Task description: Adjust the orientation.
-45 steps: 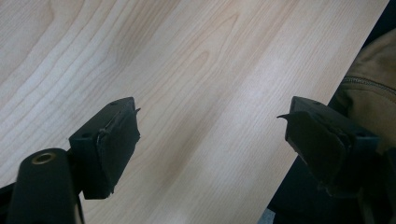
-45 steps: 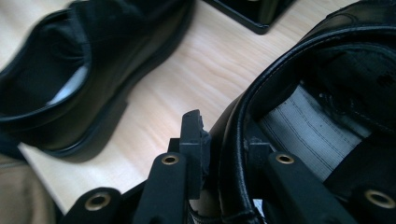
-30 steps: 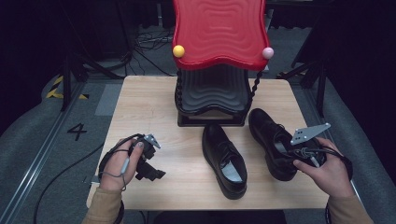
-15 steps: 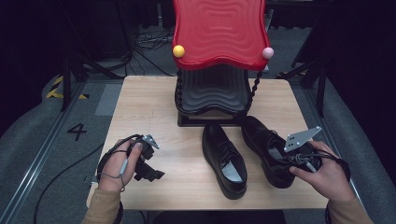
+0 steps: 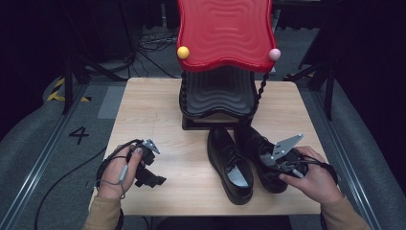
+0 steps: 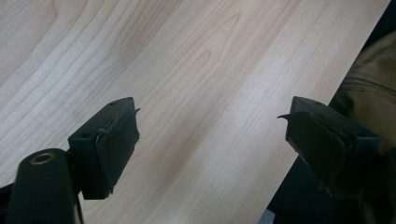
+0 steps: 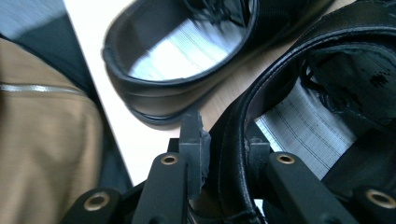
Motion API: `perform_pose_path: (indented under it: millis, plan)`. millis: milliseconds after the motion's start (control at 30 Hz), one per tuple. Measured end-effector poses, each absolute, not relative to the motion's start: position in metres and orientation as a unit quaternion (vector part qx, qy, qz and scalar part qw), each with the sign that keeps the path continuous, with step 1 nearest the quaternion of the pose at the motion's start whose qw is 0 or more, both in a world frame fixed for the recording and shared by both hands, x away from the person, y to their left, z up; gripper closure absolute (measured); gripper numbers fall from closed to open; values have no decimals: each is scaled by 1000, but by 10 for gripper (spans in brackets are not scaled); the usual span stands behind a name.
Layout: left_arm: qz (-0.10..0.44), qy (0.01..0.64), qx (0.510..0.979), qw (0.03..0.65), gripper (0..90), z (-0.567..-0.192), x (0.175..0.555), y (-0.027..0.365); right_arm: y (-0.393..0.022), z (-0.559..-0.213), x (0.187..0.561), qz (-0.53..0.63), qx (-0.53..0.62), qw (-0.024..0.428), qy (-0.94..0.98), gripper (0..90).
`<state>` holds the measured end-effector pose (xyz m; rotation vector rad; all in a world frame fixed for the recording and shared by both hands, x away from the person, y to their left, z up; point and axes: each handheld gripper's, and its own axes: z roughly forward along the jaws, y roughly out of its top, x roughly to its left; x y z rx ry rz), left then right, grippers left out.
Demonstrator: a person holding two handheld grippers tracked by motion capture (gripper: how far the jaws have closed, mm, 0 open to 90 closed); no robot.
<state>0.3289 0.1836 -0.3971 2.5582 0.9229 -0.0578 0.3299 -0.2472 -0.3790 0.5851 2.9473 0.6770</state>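
Nearest, left tool (image 5: pixel 152 169) released, jaws spread wide over pale wood-grain tabletop (image 5: pixel 158 115). Right tool (image 7: pixel 223 154) clenched on heel rim of glossy black leather shoe (image 5: pixel 261 151), beside its mate (image 5: pixel 230 165). Beyond, ribbed red stand (image 5: pixel 225 33), base partly hidden.

Pale wooden table (image 6: pixel 196 93) with smooth matt grain between the left gripper's (image 6: pixel 212 140) matt black jaws. Right gripper (image 7: pixel 224 154) jaws clamp the glossy black leather heel rim of the right shoe (image 7: pixel 299 84); grey woven insole inside. Left shoe (image 7: pixel 187 60) beyond, same smooth leather. Shiny red plastic rack top (image 5: pixel 225 31).
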Motion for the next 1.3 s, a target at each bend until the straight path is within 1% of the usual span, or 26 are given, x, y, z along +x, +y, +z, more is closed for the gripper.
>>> perform_pose_path:
  millis: [133, 200, 233, 300, 433, 533, 700, 800, 867, 900, 1033, 1067, 1133, 1300]
  plan:
    - [-19, 333, 918, 215, 176, -395, 327, 185, -235, -387, 327, 206, 187, 45, 960, 758]
    - [-20, 332, 918, 214, 176, -395, 327, 185, -231, -393, 328, 201, 189, 42, 960, 756]
    - [-21, 334, 918, 213, 176, -395, 327, 185, -230, -396, 328, 201, 190, 40, 960, 753]
    - [-21, 332, 919, 213, 176, -395, 328, 184, -226, -405, 330, 202, 192, 19, 960, 750]
    - [-19, 330, 920, 211, 176, -395, 329, 184, -225, -409, 331, 200, 195, 10, 960, 753]
    - [-21, 328, 921, 210, 176, -397, 331, 182, -229, -411, 334, 211, 205, -6, 956, 755]
    - [-22, 323, 922, 213, 176, -395, 332, 178, -231, -414, 333, 217, 217, -14, 952, 745]
    - [-23, 321, 923, 210, 176, -395, 334, 177, -235, -414, 334, 226, 225, -26, 947, 711]
    - [-25, 320, 923, 211, 176, -396, 335, 176, -238, -412, 335, 233, 243, -28, 941, 613]
    - [-26, 322, 922, 212, 176, -396, 335, 176, -240, -410, 335, 238, 252, -26, 938, 588]
    - [-25, 320, 923, 212, 177, -397, 336, 176, -246, -402, 333, 247, 269, -27, 930, 560]
    - [-26, 321, 923, 211, 176, -397, 336, 175, -249, -397, 332, 256, 283, -22, 924, 539]
    - [-25, 318, 924, 210, 177, -397, 337, 175, -251, -391, 331, 264, 302, -26, 916, 535]
    - [-26, 320, 923, 210, 177, -397, 336, 175, -250, -381, 329, 289, 338, -32, 895, 472]
